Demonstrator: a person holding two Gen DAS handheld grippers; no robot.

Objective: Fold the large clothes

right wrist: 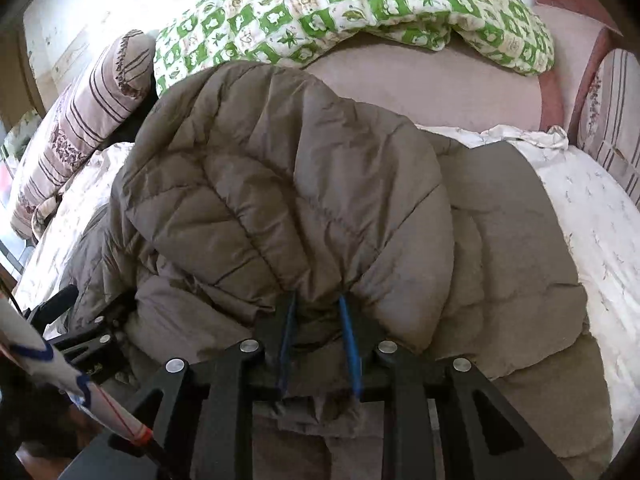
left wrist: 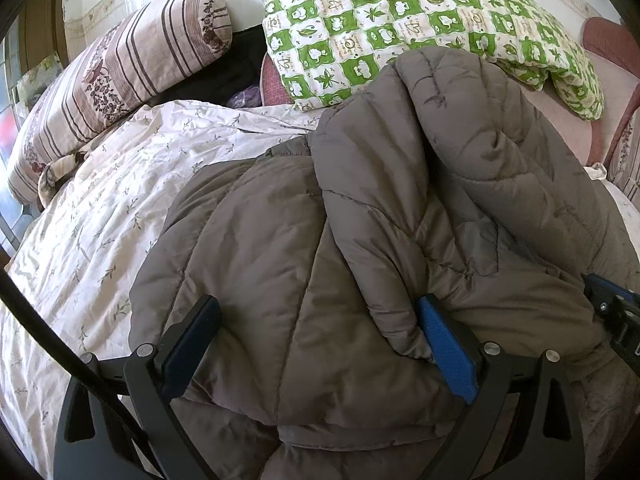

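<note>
A grey-brown quilted puffer jacket (left wrist: pixel 360 240) lies on the bed, bunched and partly folded over itself. My left gripper (left wrist: pixel 320 316) is open, its blue-padded fingers (left wrist: pixel 444 344) wide apart, resting on the jacket's near edge with fabric bulging between them. My right gripper (right wrist: pixel 316 308) is shut on a gathered fold of the jacket (right wrist: pixel 280 184), which humps up in front of it. The right gripper also shows at the right edge of the left wrist view (left wrist: pixel 612 304). The left gripper shows at the lower left of the right wrist view (right wrist: pixel 68 316).
The bed has a white floral sheet (left wrist: pixel 100 232). A striped pillow (left wrist: pixel 120 68) lies at far left, a green checked quilt (left wrist: pixel 400 20) at the back. A pink headboard cushion (right wrist: pixel 440 84) and another striped pillow (right wrist: pixel 612 120) sit at right.
</note>
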